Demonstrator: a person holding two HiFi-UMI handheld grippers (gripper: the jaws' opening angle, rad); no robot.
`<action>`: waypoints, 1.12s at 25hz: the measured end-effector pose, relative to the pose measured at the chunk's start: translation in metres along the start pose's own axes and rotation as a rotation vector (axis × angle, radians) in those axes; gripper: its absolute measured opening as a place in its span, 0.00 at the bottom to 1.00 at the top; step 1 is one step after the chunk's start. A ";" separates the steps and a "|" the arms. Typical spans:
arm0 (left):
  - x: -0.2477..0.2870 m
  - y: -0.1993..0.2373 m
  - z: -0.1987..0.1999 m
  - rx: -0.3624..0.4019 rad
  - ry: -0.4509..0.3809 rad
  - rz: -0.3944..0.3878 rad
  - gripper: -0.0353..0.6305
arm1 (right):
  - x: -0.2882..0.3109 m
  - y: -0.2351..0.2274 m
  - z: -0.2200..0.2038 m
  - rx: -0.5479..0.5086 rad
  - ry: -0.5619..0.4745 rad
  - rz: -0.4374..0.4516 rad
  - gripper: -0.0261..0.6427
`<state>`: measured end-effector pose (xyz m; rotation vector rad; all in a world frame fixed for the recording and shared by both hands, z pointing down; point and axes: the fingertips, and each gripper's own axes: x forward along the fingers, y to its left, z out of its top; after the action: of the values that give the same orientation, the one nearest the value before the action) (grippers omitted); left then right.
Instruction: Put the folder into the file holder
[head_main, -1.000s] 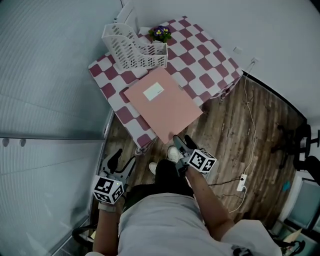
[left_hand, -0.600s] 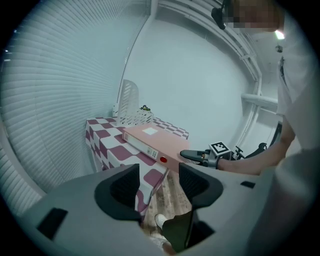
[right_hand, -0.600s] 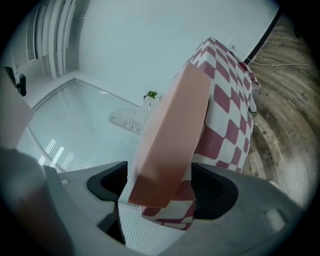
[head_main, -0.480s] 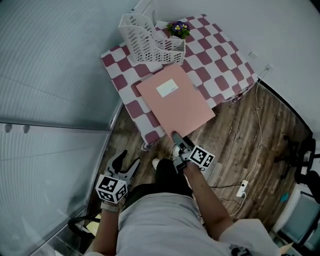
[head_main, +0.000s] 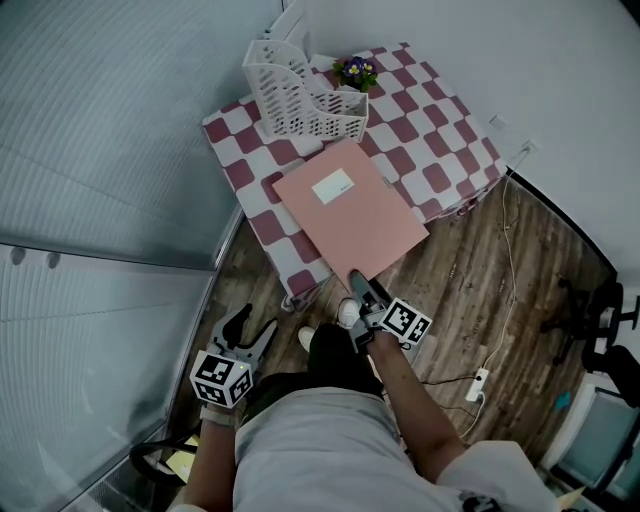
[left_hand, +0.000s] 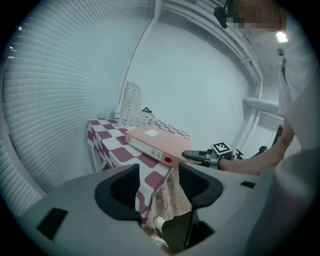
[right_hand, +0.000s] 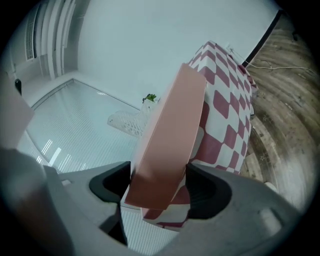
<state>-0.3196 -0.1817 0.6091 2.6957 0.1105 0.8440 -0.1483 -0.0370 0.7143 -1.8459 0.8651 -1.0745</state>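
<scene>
A pink folder lies flat on the red-and-white checkered table, its near corner jutting over the table's front edge. The white lattice file holder stands empty at the table's back. My right gripper is at that near corner. In the right gripper view the folder fills the gap between the jaws, which have just been closing onto it. My left gripper hangs low to the left of the table, open and holding nothing. From the left gripper view the folder and right gripper show ahead.
A small pot of purple flowers sits behind the file holder. Ribbed wall panels run close along the table's left side. A power strip and cable lie on the wooden floor to the right, and a black chair stands at the far right.
My right gripper has edged onto the folder's near corner and its jaws have narrowed around it. The left gripper has stayed low at the left. The folder has not shifted on the table.
</scene>
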 end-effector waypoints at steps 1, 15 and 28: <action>0.001 -0.001 0.003 0.001 -0.007 -0.005 0.40 | -0.003 0.003 0.005 -0.002 -0.011 -0.001 0.56; 0.038 -0.046 0.058 0.040 -0.086 -0.068 0.40 | -0.040 0.051 0.113 -0.052 -0.153 0.010 0.53; 0.094 -0.098 0.118 0.035 -0.160 -0.093 0.39 | -0.053 0.111 0.230 -0.211 -0.147 0.067 0.51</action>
<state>-0.1737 -0.1049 0.5375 2.7547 0.2142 0.6018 0.0206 0.0298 0.5272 -2.0256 0.9764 -0.8205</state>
